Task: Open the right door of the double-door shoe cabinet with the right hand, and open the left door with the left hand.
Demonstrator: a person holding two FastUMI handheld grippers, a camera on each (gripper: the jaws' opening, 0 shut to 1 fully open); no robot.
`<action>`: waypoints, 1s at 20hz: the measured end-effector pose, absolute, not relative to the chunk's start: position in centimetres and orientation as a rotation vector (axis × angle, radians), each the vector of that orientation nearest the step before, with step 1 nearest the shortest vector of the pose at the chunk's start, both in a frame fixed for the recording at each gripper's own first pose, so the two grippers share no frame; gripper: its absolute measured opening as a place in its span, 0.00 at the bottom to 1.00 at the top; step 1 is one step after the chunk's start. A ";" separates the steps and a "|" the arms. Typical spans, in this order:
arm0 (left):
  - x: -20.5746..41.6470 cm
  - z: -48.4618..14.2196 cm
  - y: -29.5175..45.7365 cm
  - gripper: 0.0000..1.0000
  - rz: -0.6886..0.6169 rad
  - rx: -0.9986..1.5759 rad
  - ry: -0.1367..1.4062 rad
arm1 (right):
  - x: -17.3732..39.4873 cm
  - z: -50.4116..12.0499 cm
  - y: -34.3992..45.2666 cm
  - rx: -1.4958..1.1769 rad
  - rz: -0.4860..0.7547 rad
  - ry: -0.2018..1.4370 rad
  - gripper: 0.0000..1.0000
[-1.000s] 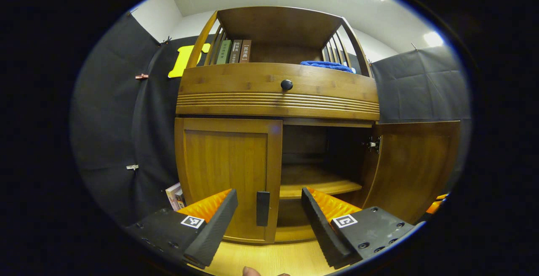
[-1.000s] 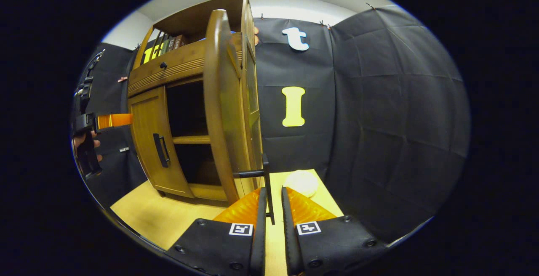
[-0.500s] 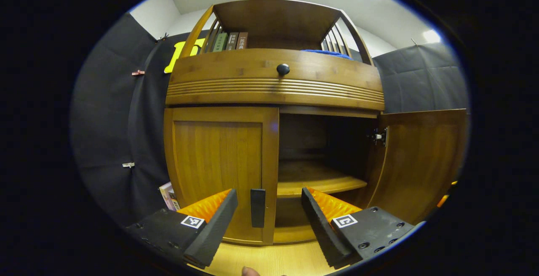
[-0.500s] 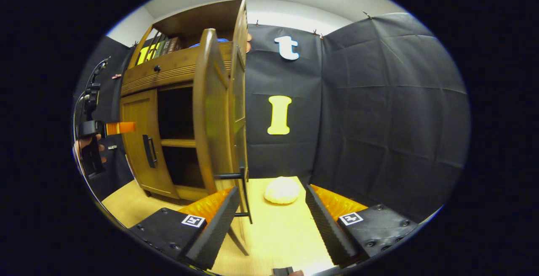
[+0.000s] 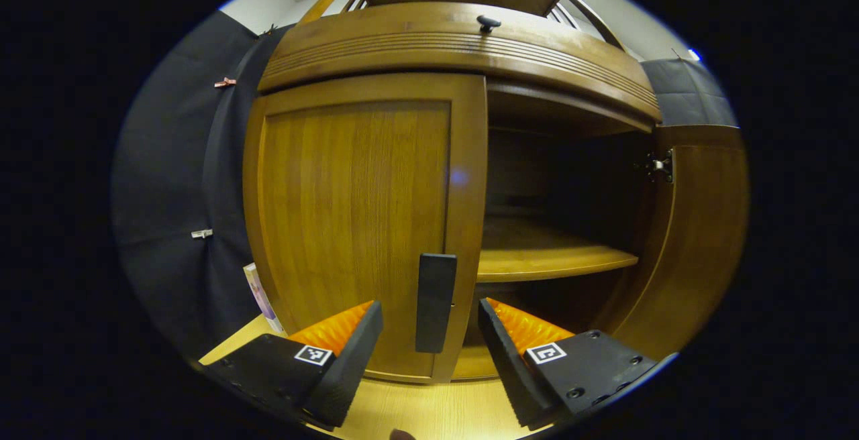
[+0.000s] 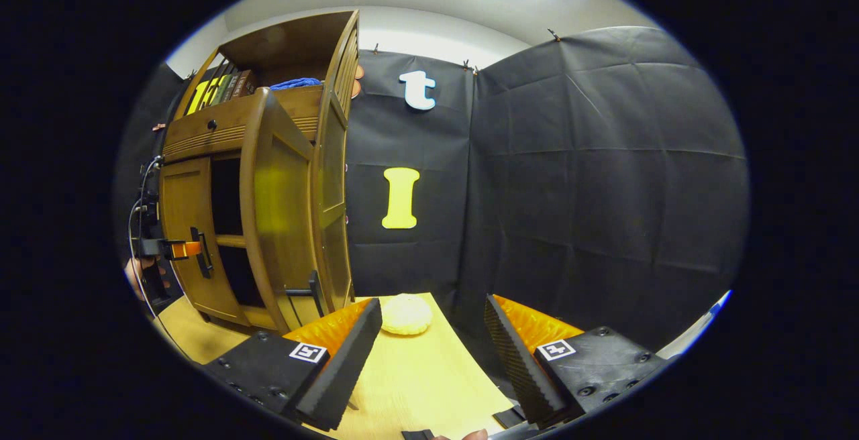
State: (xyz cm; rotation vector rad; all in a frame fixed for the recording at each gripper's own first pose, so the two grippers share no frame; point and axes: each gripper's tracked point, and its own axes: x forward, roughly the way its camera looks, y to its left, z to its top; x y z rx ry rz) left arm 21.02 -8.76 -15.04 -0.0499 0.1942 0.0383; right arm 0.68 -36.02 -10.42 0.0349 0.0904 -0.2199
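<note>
The wooden shoe cabinet [image 5: 376, 44] stands close in the left gripper view. Its left door [image 5: 349, 212] is closed, and the dark vertical handle [image 5: 435, 302] sits just ahead of my open left gripper [image 5: 429, 359], in line with the gap between the fingers and untouched. The right door [image 5: 698, 239] is swung wide open, baring an inner shelf [image 5: 550, 259]. In the right gripper view my right gripper [image 6: 433, 353] is open and holds nothing, to the right of the open right door [image 6: 275, 205] and its handle [image 6: 312, 289]. The left gripper [image 6: 168, 249] shows far off by the left door's handle [image 6: 201, 252].
A pale round object [image 6: 406, 314] lies on the light wooden floor [image 6: 416, 386] beside the cabinet. Books [image 6: 228, 88] and a blue cloth [image 6: 295, 82] rest on the top shelf. A drawer knob [image 5: 488, 22] sits above the doors. A book [image 5: 258, 292] leans left of the cabinet.
My right gripper has opened, let go of the right door's handle and drawn away from it. My left gripper has moved in close to the left door's handle.
</note>
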 end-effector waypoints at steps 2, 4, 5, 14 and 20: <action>22.2 -15.6 -8.6 0.84 0.049 -0.044 0.198 | 0.6 -10.6 -36.5 0.039 -0.228 0.098 0.98; 23.2 -15.9 -8.9 0.72 0.037 -0.034 0.202 | 0.6 -10.6 -36.9 0.042 -0.236 0.101 1.00; 23.6 -16.0 -9.2 0.66 0.026 -0.036 0.205 | 0.6 -10.5 -37.1 0.039 -0.240 0.099 0.98; 24.7 -16.7 -9.2 0.35 0.018 -0.039 0.231 | 0.2 -9.6 -36.8 0.018 -0.245 0.086 0.98; 21.3 -16.6 -8.7 0.33 -0.006 -0.045 0.230 | 0.0 -7.8 -35.4 0.000 -0.287 0.058 0.98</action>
